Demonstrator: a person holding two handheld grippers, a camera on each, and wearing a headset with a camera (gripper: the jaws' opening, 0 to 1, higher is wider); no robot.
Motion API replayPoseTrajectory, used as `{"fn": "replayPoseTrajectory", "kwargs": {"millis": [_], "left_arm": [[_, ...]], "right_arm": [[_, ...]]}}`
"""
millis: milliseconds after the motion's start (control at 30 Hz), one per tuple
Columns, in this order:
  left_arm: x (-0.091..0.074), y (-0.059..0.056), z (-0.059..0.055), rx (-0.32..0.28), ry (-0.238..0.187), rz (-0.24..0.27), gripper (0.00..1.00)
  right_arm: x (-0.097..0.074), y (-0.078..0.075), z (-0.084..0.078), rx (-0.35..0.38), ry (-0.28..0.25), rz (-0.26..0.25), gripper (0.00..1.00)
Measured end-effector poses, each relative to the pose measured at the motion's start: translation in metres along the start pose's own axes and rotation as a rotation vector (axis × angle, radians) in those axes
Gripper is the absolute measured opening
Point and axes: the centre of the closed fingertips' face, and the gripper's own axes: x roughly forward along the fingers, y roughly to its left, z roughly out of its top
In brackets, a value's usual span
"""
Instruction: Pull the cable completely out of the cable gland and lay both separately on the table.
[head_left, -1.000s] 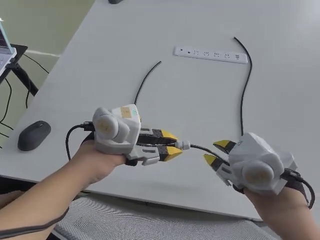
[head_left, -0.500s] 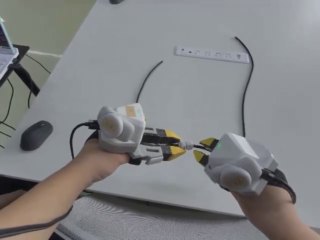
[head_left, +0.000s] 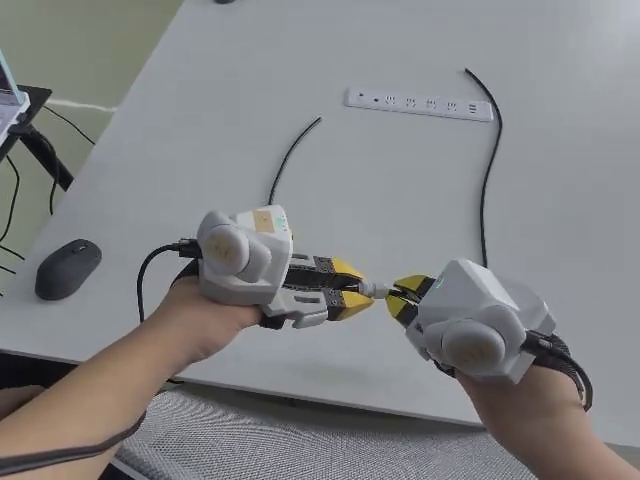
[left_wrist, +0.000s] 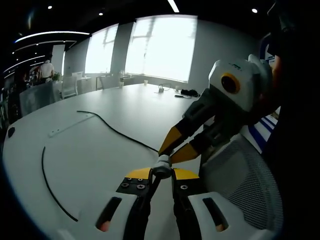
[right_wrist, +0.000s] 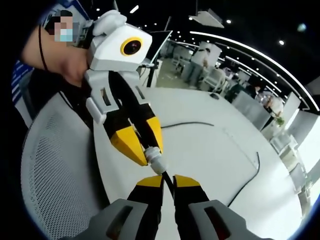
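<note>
Closing in: the right gripper (head_left: 405, 297) has slid left along the cable (head_left: 486, 190) over the last second, from well apart to just beside the cable gland (head_left: 370, 290).
Gland hold: the left gripper (head_left: 352, 290) stays clamped on the cable gland, held in the air over the near edge of the table (head_left: 250, 80), at the lower centre of the head view.
Cable grip: the right gripper's jaws have narrowed around the cable at the gland's mouth. In the right gripper view they look pinched on it.
Cable: still threaded in the gland. Its free length lies on the table and runs toward the upper right of the head view, past the power strip (head_left: 420, 104).
Meaning: the grip for the pull seems set, but the extraction itself is not yet done and nothing is laid down.
Hidden: the right gripper's body covers the stretch of cable beneath it. How far the cable reaches inside the gland cannot be seen. A second black cable (head_left: 295, 155) disappears behind the left gripper.
</note>
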Motion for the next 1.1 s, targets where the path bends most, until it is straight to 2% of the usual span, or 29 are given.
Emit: {"fn": "replayPoseTrajectory", "kwargs": {"millis": [400,800,900,967,1100], "left_arm": [[0.001,-0.001,0.005,0.005,-0.013,0.006,0.15],[0.004,0.0,0.006,-0.001,-0.012,0.018,0.15],[0.004,0.0,0.006,0.0,-0.013,0.021,0.15],[0.006,0.001,0.006,0.0,-0.011,0.023,0.15],[0.01,0.001,0.006,0.005,-0.004,0.024,0.15]], "right_arm": [[-0.002,-0.006,-0.004,0.07,-0.007,0.004,0.01],[-0.006,-0.024,-0.035,0.201,0.026,-0.017,0.01],[-0.005,-0.029,-0.044,0.266,0.036,-0.025,0.0],[-0.005,-0.029,-0.049,0.34,0.04,-0.021,0.01],[-0.004,-0.033,-0.058,0.36,0.054,-0.035,0.01]]}}
